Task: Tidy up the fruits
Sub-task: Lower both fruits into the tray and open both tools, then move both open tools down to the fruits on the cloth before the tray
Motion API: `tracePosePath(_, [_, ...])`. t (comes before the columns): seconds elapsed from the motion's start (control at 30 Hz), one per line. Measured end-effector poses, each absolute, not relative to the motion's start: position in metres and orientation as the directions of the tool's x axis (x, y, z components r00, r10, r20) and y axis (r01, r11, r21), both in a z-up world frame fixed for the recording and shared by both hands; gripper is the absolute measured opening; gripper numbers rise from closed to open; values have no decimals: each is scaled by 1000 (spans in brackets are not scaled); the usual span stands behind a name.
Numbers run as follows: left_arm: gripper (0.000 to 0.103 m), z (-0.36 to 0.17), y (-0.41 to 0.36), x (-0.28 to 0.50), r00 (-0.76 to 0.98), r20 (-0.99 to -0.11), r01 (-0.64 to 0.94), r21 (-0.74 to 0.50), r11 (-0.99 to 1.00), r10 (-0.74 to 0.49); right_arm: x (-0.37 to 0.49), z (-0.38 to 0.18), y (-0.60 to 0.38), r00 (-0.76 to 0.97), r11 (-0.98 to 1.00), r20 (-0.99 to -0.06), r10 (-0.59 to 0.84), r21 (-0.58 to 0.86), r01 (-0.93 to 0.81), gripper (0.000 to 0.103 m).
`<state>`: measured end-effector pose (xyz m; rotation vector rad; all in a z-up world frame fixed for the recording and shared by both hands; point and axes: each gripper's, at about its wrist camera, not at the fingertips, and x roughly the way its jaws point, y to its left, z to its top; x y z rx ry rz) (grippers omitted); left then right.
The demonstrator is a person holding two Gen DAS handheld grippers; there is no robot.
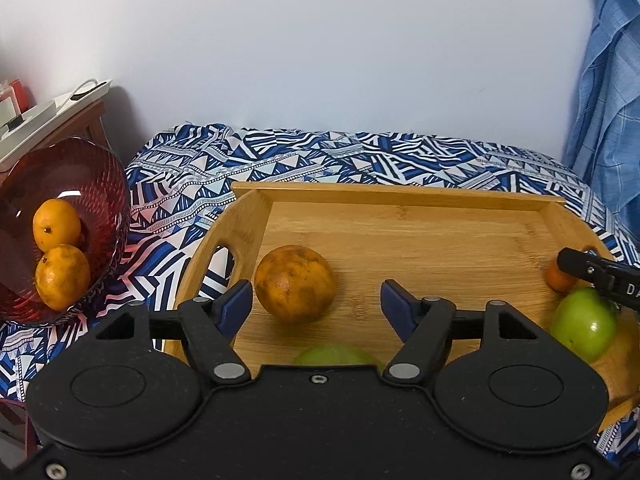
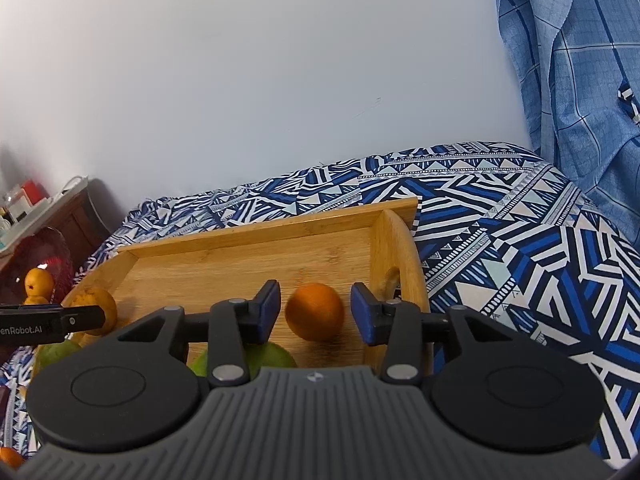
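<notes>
While both hover over the wooden tray [image 1: 400, 196], left claw [image 1: 316, 300] spread beside mottled orange [image 1: 295, 283], right claw [image 2: 314, 312] spread around small orange [image 2: 315, 311], not touching.

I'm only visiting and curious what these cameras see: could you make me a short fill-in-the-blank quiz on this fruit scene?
1. The red glass bowl holds ____ oranges.
2. The wooden tray rests on a blue and white patterned ____.
3. The small orange sits between the right gripper pads, whose jaws are ____.
4. The apple beside the left gripper is coloured ____.

Missing words: two; cloth; open; green
</notes>
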<state>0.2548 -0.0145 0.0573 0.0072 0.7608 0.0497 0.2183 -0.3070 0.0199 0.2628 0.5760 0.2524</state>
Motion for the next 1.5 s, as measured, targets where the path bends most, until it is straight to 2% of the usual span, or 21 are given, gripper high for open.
tracePosePath(0.1, [76,63,-15,248,731,-681,-35,23,999,41,215,22,-309,812,934,-496,309,318,-162,61])
tracePosePath(0.23, [80,72,-15,235,745,-666,-20,18,1000,27,205,27,-313,823,931,-475,311,327,-163,64])
tracePosePath(0.53, [85,87,-13,189,767,-641,9,0,1000,-7,169,29,-330,835,915,-443,326,370,-161,72])
tracePosePath(0.83, [92,88,-17,134,778,-626,39,-36,999,-53,132,36,-328,856,923,-411,314,342,-175,81])
tracePosePath(1.1, [93,81,-17,100,772,-627,48,-111,993,-107,84,24,-319,870,960,-424,252,221,-171,84])
tracePosePath(1.5, [94,57,-31,60,787,-611,70,-42,997,-81,23,5,-314,879,970,-430,205,209,-124,86])
